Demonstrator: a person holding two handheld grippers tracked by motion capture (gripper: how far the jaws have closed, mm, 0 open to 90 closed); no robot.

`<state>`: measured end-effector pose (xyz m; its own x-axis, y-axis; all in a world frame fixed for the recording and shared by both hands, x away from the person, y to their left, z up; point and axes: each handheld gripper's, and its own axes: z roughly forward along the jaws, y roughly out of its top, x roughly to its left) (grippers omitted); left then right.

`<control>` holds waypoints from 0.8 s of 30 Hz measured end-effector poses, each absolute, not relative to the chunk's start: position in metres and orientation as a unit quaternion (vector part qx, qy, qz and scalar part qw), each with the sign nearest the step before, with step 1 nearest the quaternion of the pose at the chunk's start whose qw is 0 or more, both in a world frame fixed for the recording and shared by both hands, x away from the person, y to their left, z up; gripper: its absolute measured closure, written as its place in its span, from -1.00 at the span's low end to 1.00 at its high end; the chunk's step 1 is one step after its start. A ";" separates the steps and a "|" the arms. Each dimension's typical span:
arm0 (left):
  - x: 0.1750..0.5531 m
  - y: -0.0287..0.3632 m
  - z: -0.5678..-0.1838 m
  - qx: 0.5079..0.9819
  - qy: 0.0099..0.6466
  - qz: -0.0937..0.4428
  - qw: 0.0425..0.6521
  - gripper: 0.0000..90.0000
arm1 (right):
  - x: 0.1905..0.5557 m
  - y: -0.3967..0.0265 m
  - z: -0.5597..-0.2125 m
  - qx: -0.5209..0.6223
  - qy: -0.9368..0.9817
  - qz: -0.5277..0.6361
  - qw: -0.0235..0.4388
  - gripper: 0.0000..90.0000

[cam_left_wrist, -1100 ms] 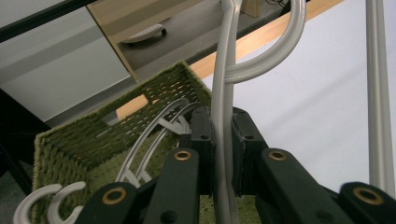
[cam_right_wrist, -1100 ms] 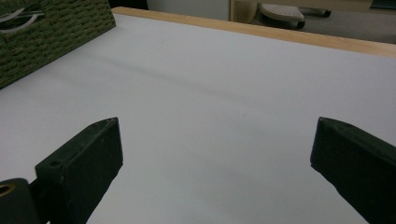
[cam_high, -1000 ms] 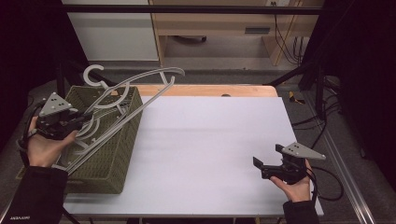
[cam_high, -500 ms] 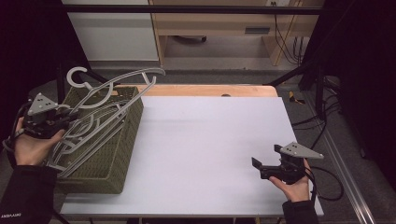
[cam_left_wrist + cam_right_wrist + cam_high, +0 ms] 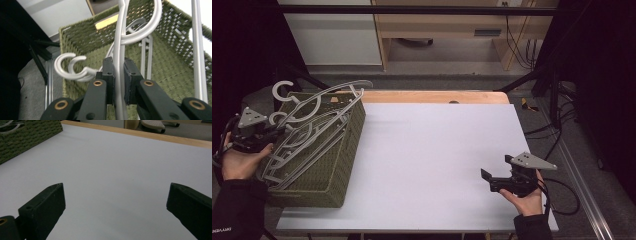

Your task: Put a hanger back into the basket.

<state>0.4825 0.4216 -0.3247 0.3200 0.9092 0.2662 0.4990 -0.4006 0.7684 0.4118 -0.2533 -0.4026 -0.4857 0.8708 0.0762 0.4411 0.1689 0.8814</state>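
Observation:
A green woven basket [image 5: 332,170] stands at the table's left edge with several grey plastic hangers [image 5: 312,132] lying in and over it. My left gripper [image 5: 268,135] is at the basket's left side, shut on a grey hanger [image 5: 119,62] whose bar runs between its pads [image 5: 110,75]. Other hanger hooks [image 5: 72,70] hang beside it over the basket's rim [image 5: 82,30]. My right gripper [image 5: 494,174] rests low at the table's right front, open, with nothing between its fingers [image 5: 45,207].
The white table top [image 5: 432,150] has a wooden strip [image 5: 437,96] along its far edge. A cabinet and a shelf stand on the floor behind. A cable [image 5: 562,200] trails from the right gripper. The basket's corner [image 5: 27,132] shows far left in the right gripper view.
My left gripper has moved left and down with the hanger, dragging the hangers toward the basket's left side. The right gripper has stayed put.

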 end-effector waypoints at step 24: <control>0.472 0.447 -0.340 0.755 0.484 0.367 0.246 0.81 | 0.412 -0.253 -0.403 0.452 0.729 0.459 0.231 -0.95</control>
<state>0.4720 0.4474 -0.3398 0.2610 0.9123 0.3156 0.5506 -0.4092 0.7276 0.4119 -0.2528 -0.4028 -0.4845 0.8711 0.0797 0.4474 0.1685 0.8783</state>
